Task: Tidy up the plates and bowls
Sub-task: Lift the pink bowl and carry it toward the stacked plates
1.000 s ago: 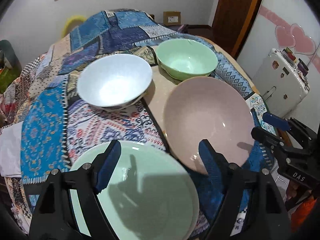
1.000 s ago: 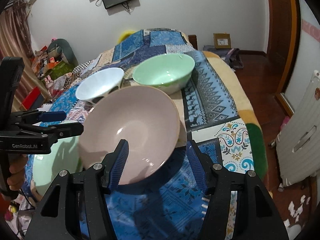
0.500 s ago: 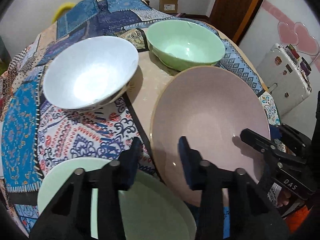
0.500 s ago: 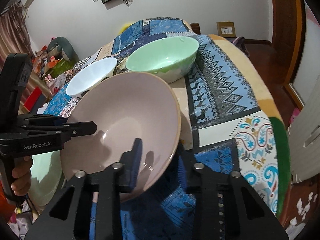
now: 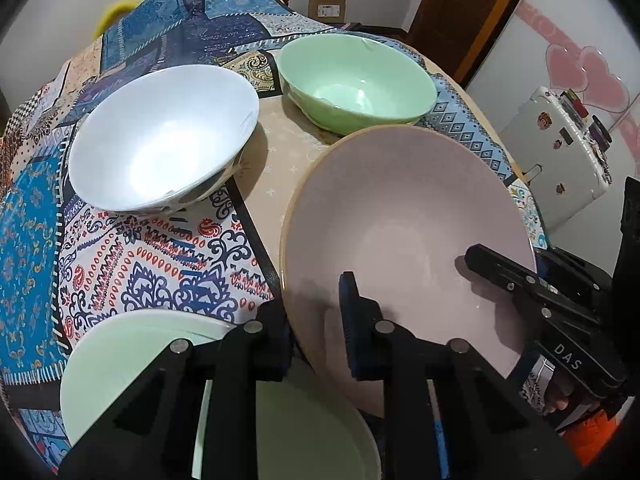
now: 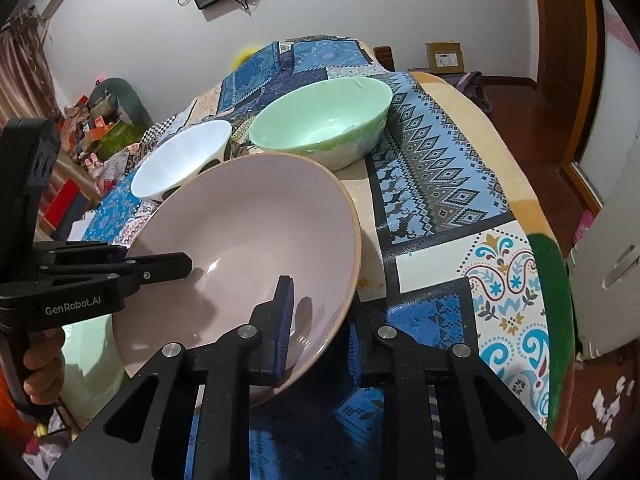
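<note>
Both grippers pinch the pink bowl's rim: the left gripper (image 5: 314, 320) at its near left edge, the right gripper (image 6: 320, 336) at its near right edge. The pink bowl (image 5: 404, 216) sits tilted, overlapping a green plate (image 5: 132, 356). A white bowl (image 5: 164, 136) and a green bowl (image 5: 356, 80) stand apart on the patterned surface (image 6: 436, 184) beyond.

We count three bowls: one pink bowl (image 5: 404, 216) near right, one white bowl (image 5: 164, 136) far left and one green bowl (image 5: 356, 80) far right. We count one pale green plate (image 5: 132, 364) near left, and two grippers.
</note>
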A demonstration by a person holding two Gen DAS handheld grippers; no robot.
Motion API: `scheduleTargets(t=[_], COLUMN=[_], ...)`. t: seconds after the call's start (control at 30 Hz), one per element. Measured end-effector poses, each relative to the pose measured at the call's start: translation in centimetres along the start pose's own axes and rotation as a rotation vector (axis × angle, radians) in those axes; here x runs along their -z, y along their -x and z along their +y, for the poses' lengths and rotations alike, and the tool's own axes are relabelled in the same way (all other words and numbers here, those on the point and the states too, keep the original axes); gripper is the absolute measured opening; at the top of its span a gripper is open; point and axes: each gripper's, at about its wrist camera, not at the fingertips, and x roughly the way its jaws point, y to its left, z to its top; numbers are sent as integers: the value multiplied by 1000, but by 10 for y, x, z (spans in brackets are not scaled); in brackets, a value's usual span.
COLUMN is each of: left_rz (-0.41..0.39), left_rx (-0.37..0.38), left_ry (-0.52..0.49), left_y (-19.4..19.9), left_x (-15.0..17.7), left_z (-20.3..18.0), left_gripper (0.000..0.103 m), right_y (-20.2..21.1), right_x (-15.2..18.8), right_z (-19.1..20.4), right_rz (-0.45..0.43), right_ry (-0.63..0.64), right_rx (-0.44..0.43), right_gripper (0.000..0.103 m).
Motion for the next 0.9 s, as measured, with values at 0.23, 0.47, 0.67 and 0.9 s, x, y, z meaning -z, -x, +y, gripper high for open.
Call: scheduleTargets(t=[0.23,0.47,0.67,0.9], left_rz=[-44,-86,-121,-171], left_rx=[11,6,-10,-38], left_ry=[-14,-14,1,28], left_y=[24,56,86,126], left_x=[5,13,26,44], left_z=[-5,-3,5,24], left_gripper=[20,20,20,20], right_y=[18,38,46,49], right_x=[-4,-9,-12,-11], right_z=[8,28,52,85], right_rz=[-39,-87,-112,-133], right_ry=[23,57,92,130], right_rx=[3,-10,-30,-67], right_gripper=[21,21,21,21])
